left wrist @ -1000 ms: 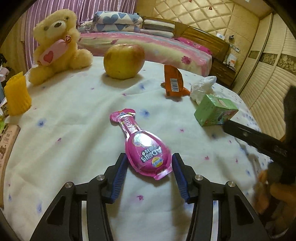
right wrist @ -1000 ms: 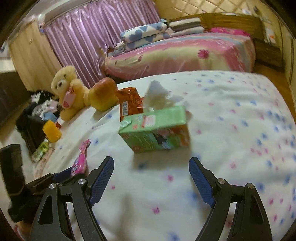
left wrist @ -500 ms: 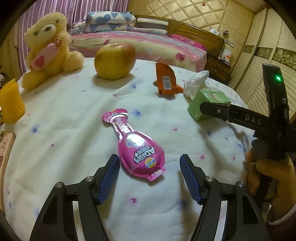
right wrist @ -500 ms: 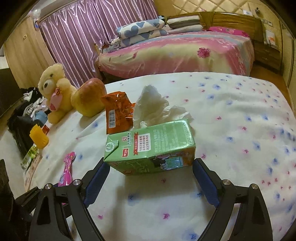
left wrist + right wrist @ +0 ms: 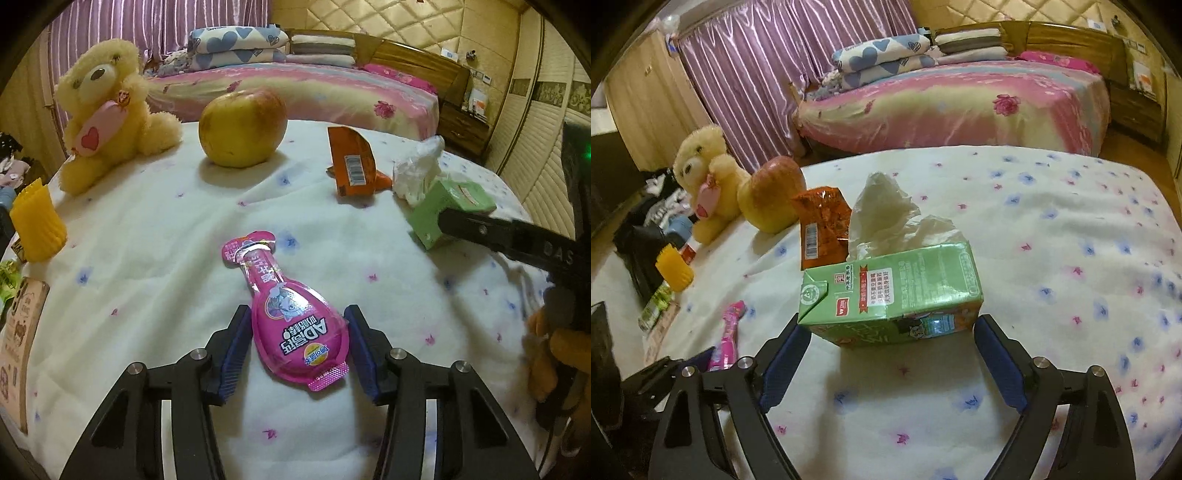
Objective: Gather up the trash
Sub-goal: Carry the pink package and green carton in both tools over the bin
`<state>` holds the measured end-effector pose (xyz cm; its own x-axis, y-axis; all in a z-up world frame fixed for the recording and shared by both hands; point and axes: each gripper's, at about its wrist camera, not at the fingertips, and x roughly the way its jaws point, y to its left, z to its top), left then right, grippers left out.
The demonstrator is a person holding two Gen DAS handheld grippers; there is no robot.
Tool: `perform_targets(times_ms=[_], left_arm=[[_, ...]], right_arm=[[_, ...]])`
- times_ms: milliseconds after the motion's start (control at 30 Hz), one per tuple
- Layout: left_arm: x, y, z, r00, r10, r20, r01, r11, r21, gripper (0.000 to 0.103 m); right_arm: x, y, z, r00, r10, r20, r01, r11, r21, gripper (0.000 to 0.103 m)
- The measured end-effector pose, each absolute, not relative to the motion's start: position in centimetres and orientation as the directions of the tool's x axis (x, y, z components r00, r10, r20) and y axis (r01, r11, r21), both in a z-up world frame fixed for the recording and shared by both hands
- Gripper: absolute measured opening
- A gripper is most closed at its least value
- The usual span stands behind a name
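Note:
A pink candy wrapper (image 5: 291, 321) lies flat on the white flowered bedspread (image 5: 155, 236). My left gripper (image 5: 295, 314) straddles its wide end; the jaws are closing, and the blue pads sit right at its two edges without visibly squeezing it. A green drink carton (image 5: 890, 291) lies on its side. My right gripper (image 5: 890, 325) stands wide open around its near face, with one fingertip at each end. Behind the carton are a crumpled white tissue (image 5: 886, 214) and an orange snack wrapper (image 5: 822, 229). In the left wrist view the right gripper's finger (image 5: 498, 236) reaches the carton (image 5: 447, 206).
A yellow teddy bear (image 5: 107, 110), a big apple (image 5: 242, 125) and a yellow ribbed cup (image 5: 37, 221) stand on the bedspread's left and far side. A made bed (image 5: 953, 99) and purple curtains (image 5: 746, 74) lie beyond. A hand (image 5: 557, 354) holds the right gripper.
The left jaws widened around the pink wrapper, then narrowed onto its edges again. The right gripper moved forward until the green carton sat between its fingertips.

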<state>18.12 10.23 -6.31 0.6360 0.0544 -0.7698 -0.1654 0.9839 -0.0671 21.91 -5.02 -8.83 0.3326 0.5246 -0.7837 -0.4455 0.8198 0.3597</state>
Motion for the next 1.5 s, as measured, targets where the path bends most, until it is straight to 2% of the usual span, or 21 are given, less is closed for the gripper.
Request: perform_targets(times_ms=[100,133,167,200,367,467,533,567,667,700,867,1000,1133,1167,1233,1300,1500], left_arm=[[17.6,10.3,-6.1,0.652,0.047,-0.756,-0.168,0.982,-0.084,0.049],[17.3,10.4,-5.9,0.661,0.037,-0.749,-0.164,0.982,-0.097,0.049],[17.0,10.3,-5.8,0.668,0.025,-0.743,-0.161,0.981,-0.111,0.049],[16.7,10.2,-5.7,0.67,0.019,-0.742,-0.159,0.98,-0.118,0.049],[15.6,8.6,-5.9,0.664,-0.033,-0.747,-0.123,0.981,-0.153,0.049],[14.9,8.1,-5.7,0.672,-0.017,-0.74,-0.122,0.983,-0.134,0.049],[14.5,8.3,-5.5,0.675,-0.024,-0.738,-0.127,0.981,-0.148,0.049],[14.4,8.4,-5.5,0.677,-0.022,-0.736,-0.131,0.98,-0.15,0.049],[14.0,8.5,-5.3,0.679,-0.019,-0.734,-0.136,0.979,-0.151,0.049],[13.9,8.5,-5.3,0.678,-0.022,-0.735,-0.135,0.979,-0.155,0.049],[14.0,8.3,-5.2,0.681,-0.028,-0.732,-0.116,0.983,-0.146,0.05],[14.1,8.1,-5.4,0.676,-0.021,-0.737,-0.113,0.985,-0.132,0.05],[14.7,8.2,-5.5,0.666,-0.031,-0.745,-0.114,0.983,-0.143,0.051],[14.8,8.1,-5.6,0.667,-0.026,-0.745,-0.111,0.985,-0.134,0.051],[15.1,8.0,-5.7,0.664,-0.015,-0.747,-0.109,0.987,-0.116,0.051],[15.2,8.0,-5.8,0.663,-0.031,-0.748,-0.1,0.987,-0.129,0.05],[14.8,8.0,-5.9,0.666,-0.058,-0.744,-0.066,0.989,-0.136,0.05]], right_arm=[[21.3,-5.8,-8.6,0.332,0.537,-0.776,-0.446,0.814,0.373,0.09],[20.9,-6.3,-8.3,0.333,0.546,-0.769,-0.448,0.809,0.38,0.08],[20.7,-6.6,-8.1,0.326,0.552,-0.768,-0.446,0.805,0.39,0.05],[20.5,-7.2,-8.1,0.311,0.554,-0.772,-0.433,0.806,0.403,0.046],[19.2,-9.7,-7.8,0.319,0.544,-0.776,-0.405,0.819,0.408,0.049],[18.6,-11.0,-7.5,0.329,0.558,-0.762,-0.359,0.82,0.446,0.052],[18.4,-11.0,-7.2,0.348,0.552,-0.757,-0.344,0.827,0.445,0.063],[18.3,-10.9,-7.0,0.356,0.554,-0.753,-0.337,0.827,0.449,0.074],[18.3,-10.3,-6.7,0.377,0.568,-0.732,-0.315,0.821,0.475,0.08],[18.5,-10.0,-6.8,0.375,0.567,-0.733,-0.304,0.822,0.481,0.085],[18.9,-10.5,-8.3,0.396,0.503,-0.769,-0.196,0.864,0.464,0.085],[19.0,-10.2,-8.4,0.413,0.484,-0.772,-0.188,0.874,0.447,0.087],[19.3,-8.7,-8.5,0.421,0.453,-0.786,-0.214,0.892,0.399,0.087],[19.3,-8.4,-8.5,0.427,0.438,-0.791,-0.225,0.899,0.377,0.084],[19.1,-8.4,-8.5,0.419,0.447,-0.791,-0.249,0.894,0.373,0.065],[18.7,-9.0,-8.3,0.408,0.469,-0.783,-0.268,0.882,0.388,0.056],[16.5,-11.3,-6.6,0.346,0.506,-0.79,-0.376,0.847,0.377,0.053]])
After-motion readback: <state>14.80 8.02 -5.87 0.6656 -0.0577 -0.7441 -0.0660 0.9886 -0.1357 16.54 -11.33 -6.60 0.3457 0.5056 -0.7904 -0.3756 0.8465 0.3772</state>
